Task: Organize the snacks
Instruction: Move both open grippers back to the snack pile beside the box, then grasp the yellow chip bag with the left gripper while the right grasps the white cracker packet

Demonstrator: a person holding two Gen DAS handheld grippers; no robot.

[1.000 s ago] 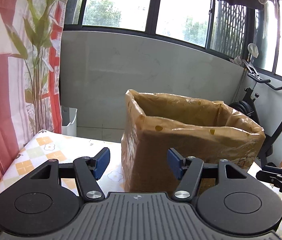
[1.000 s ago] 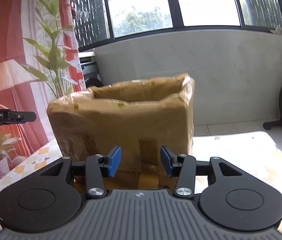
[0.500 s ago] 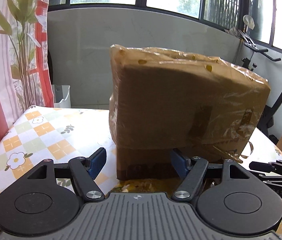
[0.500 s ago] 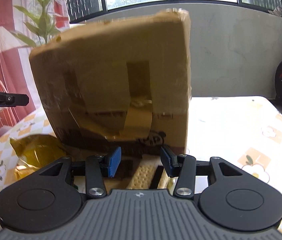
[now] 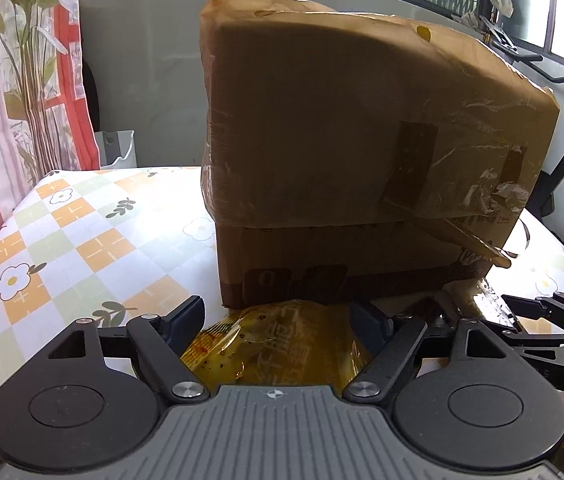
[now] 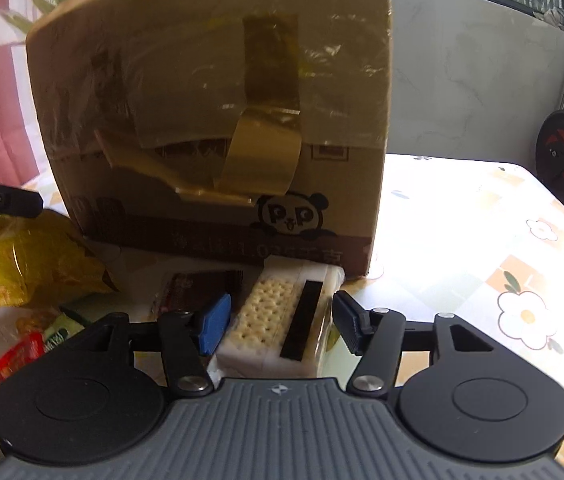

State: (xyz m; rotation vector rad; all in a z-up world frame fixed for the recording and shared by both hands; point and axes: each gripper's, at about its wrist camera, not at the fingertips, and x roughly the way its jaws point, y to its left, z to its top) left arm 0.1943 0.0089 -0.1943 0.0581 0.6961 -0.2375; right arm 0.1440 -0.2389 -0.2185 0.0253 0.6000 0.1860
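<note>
Left wrist view: my left claw (image 5: 276, 316) has just been spreading, released, astride the yellow bag (image 5: 277, 344) beside the box (image 5: 362, 152). My right claw (image 6: 280, 322), also widening, brackets the crackers (image 6: 277, 316), ready to lift both in.

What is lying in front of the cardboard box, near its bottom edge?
A cracker pack, a dark wrapper and a yellow snack bag lie against the cardboard box. The box's inside is hidden.
</note>
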